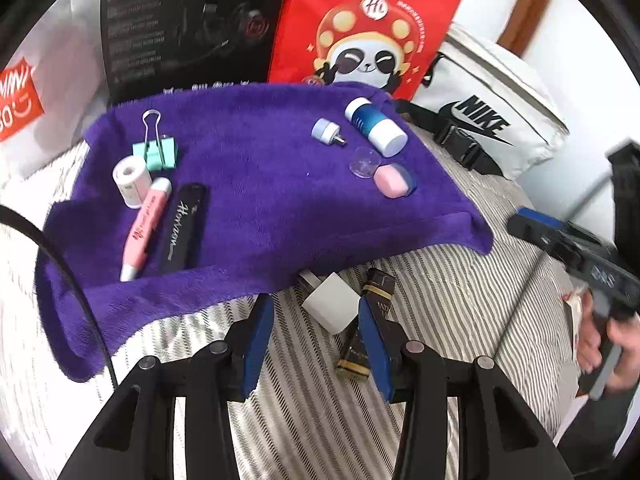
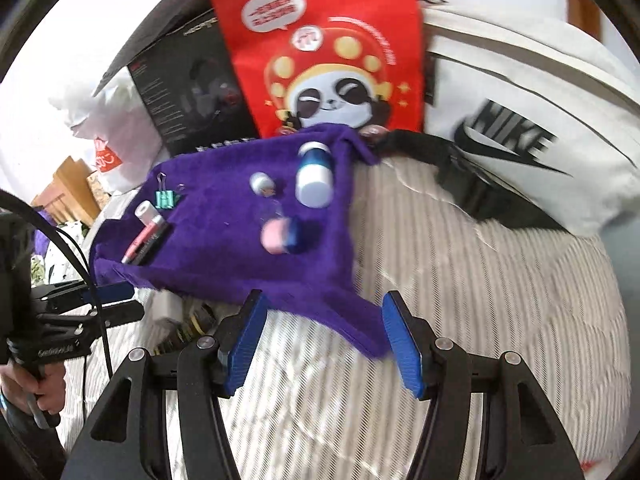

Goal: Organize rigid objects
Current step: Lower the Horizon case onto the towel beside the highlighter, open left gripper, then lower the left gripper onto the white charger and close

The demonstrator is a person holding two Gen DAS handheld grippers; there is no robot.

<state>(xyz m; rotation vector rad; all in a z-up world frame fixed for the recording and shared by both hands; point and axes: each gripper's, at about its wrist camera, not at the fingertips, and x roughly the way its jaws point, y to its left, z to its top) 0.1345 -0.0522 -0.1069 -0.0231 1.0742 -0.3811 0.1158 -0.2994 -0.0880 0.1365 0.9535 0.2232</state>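
Lying just beyond the left gripper's spread fingers, a white block rests; right gripper, also spread, holds nothing.

Both pictures are brightly lit and bent round at the dark edges. The right wrist view is blurred; soft shadows are seen.

Home bedroom: striped bedding
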